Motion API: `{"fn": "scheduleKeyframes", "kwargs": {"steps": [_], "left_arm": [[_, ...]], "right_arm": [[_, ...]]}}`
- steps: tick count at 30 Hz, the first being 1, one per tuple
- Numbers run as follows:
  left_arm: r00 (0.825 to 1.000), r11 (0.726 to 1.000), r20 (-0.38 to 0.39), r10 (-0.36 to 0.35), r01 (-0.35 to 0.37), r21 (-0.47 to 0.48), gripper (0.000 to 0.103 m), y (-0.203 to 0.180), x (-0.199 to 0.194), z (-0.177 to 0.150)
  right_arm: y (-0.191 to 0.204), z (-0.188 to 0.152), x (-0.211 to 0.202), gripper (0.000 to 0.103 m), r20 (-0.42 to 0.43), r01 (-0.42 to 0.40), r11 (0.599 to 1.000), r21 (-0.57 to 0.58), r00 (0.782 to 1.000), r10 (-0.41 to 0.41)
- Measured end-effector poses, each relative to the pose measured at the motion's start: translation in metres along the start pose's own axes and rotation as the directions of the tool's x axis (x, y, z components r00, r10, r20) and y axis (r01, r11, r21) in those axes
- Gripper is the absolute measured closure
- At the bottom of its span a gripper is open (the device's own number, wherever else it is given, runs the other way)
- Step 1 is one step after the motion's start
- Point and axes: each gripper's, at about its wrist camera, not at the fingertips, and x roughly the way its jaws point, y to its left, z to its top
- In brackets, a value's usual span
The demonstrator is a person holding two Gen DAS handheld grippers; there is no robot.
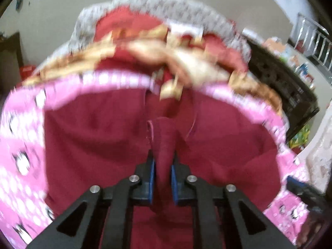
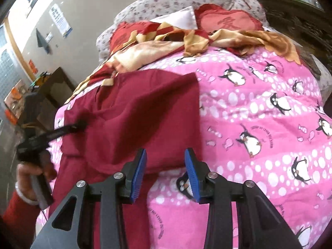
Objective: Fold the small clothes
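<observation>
So you've got the dark red garment lying on the pink penguin quilt, toward the quilt's left half as your right-hand camera sees it, with the quilt's right half bare. Just past the garment, at the quilt's far edge, there's a rumpled gold-and-red cloth, and beyond that a red heart cushion.

Your left gripper is pressed together and pinching a ridge of the red fabric between its blue pads. From the other camera you can see that grip sits at the garment's left edge, with your hand on the handle off the quilt's left side. That view is pretty blurry, so don't ask me which part of the garment it is.

Your right gripper is spread, nothing between the pads, hanging over the garment's near edge where it meets the quilt.

Progress-wise, I'd say you're early to mid. One flap looks laid over the rest, so maybe one fold is in, but it's still wide and wrinkly. Left to do, I reckon: another fold or two, then flatten it.
</observation>
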Motion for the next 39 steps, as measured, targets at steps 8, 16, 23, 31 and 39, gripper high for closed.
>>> {"fn": "scheduleKeyframes", "kwargs": {"steps": [8, 16, 23, 31, 39], "left_arm": [[0.985, 0.991, 0.157, 0.070, -0.050, -0.127, 0.090, 0.061, -0.058, 0.020], [0.985, 0.965, -0.032, 0.170, -0.173, -0.199, 0.090, 0.110, -0.003, -0.028], [0.976, 0.957, 0.025, 0.215, -0.205, -0.204, 0.090, 0.112, -0.016, -0.030], [0.973, 0.949, -0.045, 0.228, -0.233, -0.212, 0.075, 0.125, 0.009, -0.029], [0.974, 0.942, -0.022, 0.224, -0.222, -0.253, 0.049, 0.132, -0.021, -0.044]], "right_arm": [[-0.009, 0.018, 0.012, 0.050, 0.017, 0.009, 0.997, 0.074, 1.000, -0.010], [-0.008, 0.038, 0.044, 0.045, -0.033, 0.035, 0.997, 0.069, 0.999, -0.033], [0.005, 0.060, 0.063, 0.043, -0.049, 0.057, 0.998, 0.030, 0.997, -0.056], [0.022, 0.073, 0.105, 0.043, -0.077, 0.147, 0.986, -0.080, 0.985, -0.153], [0.028, 0.060, 0.058, 0.045, -0.055, 0.099, 0.988, -0.117, 0.993, -0.106]]}}
